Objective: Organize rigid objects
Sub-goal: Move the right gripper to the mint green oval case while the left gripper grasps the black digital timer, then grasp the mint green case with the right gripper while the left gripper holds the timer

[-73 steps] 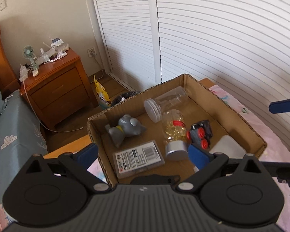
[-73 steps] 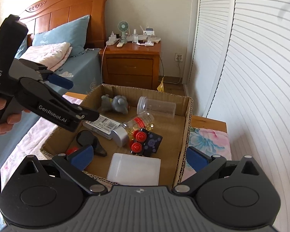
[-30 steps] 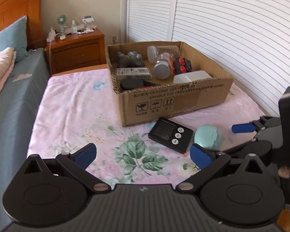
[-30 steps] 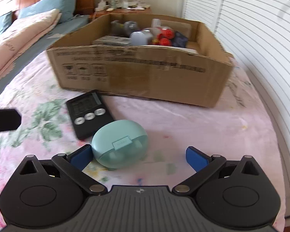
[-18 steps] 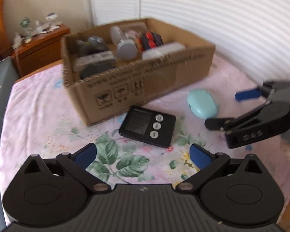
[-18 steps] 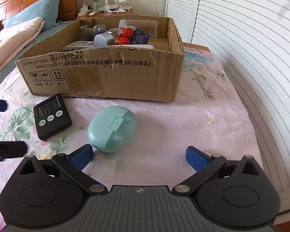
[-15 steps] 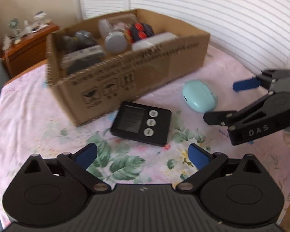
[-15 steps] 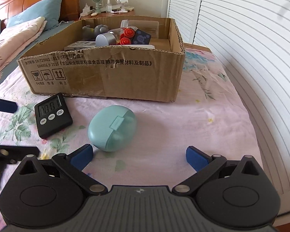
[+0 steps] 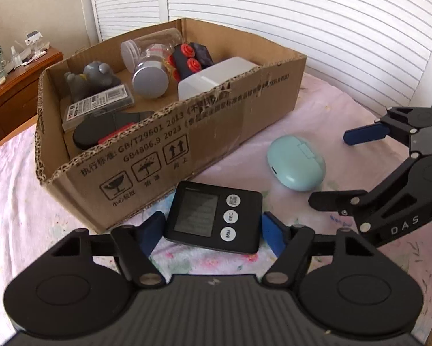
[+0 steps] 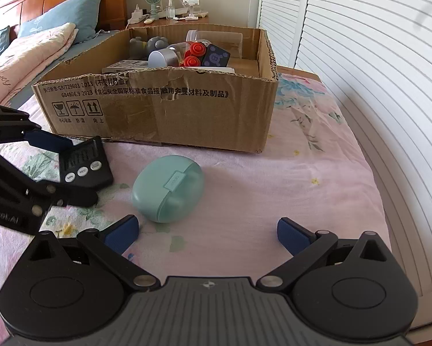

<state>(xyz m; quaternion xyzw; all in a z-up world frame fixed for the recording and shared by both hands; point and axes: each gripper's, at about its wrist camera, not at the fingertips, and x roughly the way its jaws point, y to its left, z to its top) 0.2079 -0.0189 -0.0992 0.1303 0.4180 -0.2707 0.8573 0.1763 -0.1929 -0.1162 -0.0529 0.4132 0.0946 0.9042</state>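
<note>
While both sets of jaws stand apart, we grip the stiff, light timer [image 9: 213, 217] across its flat side edges.

A black digital timer [image 9: 214, 216] with three round buttons is lying flat on the floral bedspread, just in front of the cardboard box [image 9: 216, 132]. Beside it a mint-green oval case [image 10: 167, 188] is resting, closed. The box is holding jars, toys and a packet.
</note>
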